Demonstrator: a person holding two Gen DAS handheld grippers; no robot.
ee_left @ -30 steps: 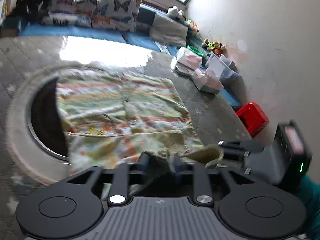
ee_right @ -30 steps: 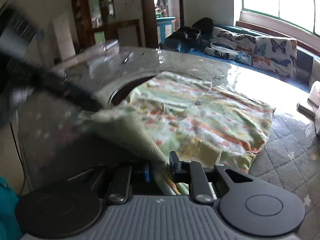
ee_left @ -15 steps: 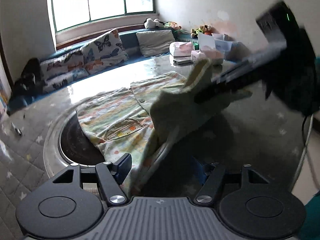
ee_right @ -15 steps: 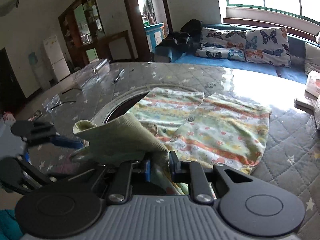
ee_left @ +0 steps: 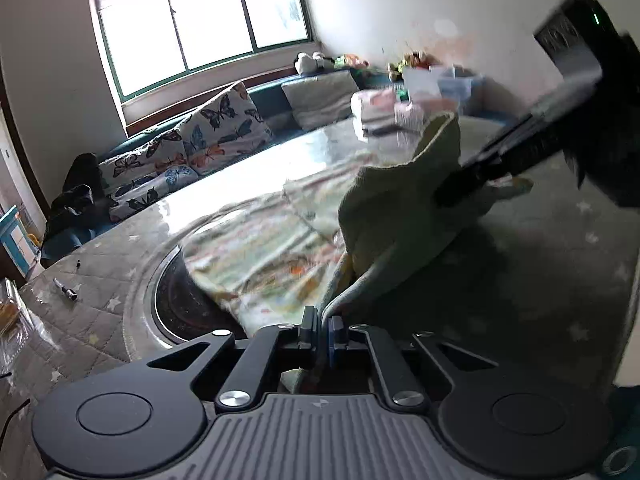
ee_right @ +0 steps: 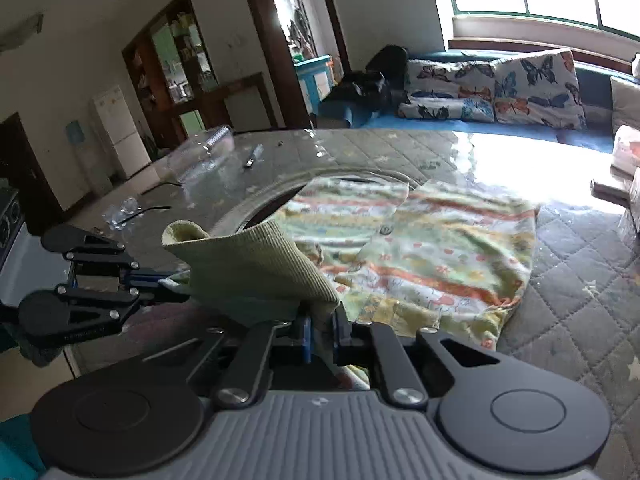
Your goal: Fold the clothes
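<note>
Left gripper point(ee_left: 323, 330) pinched tight on the near edge of the garment point(ee_left: 272, 256), pale fabric rising from between the blue pads. Right gripper point(ee_right: 320, 334) likewise clamped almost closed on cloth, a fold of the ribbed green cuff point(ee_right: 256, 268) trapped between its pads.

Garment: a patterned shirt in yellow, orange and green stripes, spread on a quilted grey table cover point(ee_right: 580, 280) with small star prints. Far part flat on the table; near part lifted off it by both tools. Left portion draped over a round dark opening point(ee_left: 180, 304) ringed in metal, set in the table's left half.

Ribbed green cuff raised between the two grippers, standing up like a tent, near and left of the flat part in the right wrist view. Same cuff point(ee_left: 404, 208) in the left wrist view, right of centre, gripped at its right by the other tool, blurred there.

In the right wrist view, left gripper point(ee_right: 160, 280) at the left edge, fingers pointing right into the cuff.

Beyond the table, far side: butterfly cushions point(ee_right: 492, 88) on a blue bench under a bright window point(ee_left: 200, 20). Small metal tool point(ee_left: 66, 290) lying on the table cover at far left. Pink and white boxes point(ee_left: 384, 110) at the far right of the table, blurred.
</note>
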